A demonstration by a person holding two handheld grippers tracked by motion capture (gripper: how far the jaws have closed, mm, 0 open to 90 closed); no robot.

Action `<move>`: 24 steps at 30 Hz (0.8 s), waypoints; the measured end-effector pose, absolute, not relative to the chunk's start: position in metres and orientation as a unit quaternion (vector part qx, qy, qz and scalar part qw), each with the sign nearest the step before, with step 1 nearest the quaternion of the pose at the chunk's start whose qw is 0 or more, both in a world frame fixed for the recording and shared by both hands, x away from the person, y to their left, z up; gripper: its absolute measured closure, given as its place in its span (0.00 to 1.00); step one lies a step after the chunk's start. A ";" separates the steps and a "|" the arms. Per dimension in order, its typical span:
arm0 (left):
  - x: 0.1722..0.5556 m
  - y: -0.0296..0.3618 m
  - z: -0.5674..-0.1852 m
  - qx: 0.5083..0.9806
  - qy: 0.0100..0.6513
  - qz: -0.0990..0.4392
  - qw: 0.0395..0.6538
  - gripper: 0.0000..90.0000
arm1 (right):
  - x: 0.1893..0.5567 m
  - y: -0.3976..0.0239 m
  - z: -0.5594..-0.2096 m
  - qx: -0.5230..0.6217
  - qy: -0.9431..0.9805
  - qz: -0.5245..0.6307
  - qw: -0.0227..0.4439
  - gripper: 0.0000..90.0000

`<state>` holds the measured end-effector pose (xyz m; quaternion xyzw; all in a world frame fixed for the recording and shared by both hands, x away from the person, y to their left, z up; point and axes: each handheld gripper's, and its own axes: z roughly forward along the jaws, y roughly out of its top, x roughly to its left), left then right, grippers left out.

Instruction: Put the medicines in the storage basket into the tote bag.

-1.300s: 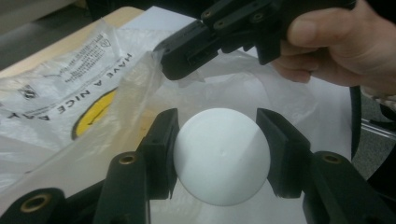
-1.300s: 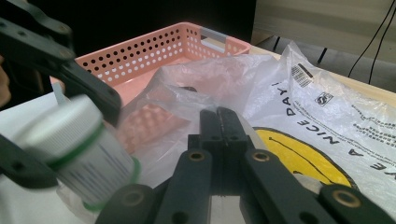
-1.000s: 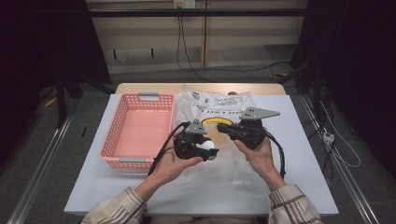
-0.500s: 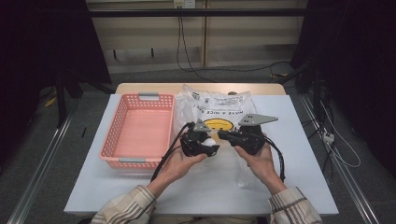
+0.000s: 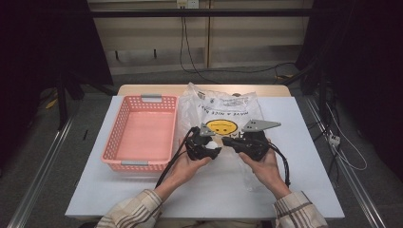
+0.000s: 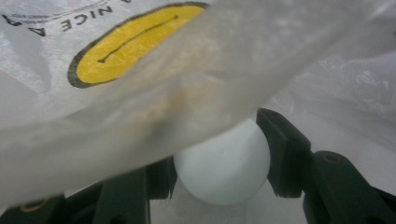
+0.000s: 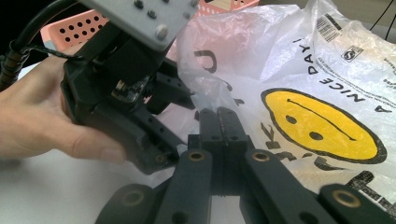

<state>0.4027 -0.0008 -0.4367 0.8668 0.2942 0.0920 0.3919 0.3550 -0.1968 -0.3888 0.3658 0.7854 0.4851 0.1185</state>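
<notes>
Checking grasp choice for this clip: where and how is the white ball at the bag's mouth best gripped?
Grip the smooth round white ball across its widest middle, coming level from the open mouth of the translucent smiley-face plastic bag, beneath its lifted film. The left hand-held gripper already straddles it so; a round surface slips off-centre.

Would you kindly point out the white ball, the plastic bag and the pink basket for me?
White ball (image 6: pixel 223 168), left gripper view, middle of its round front.
Plastic bag (image 7: pixel 322 123), right gripper view, on its yellow smiley print.
Pink basket (image 5: pixel 142 134), high view, on its bare floor.
</notes>
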 end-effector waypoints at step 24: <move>0.407 0.000 -0.439 0.865 0.302 0.082 0.393 0.34 | 0.358 -0.197 -0.394 0.368 0.788 0.480 0.115 1.00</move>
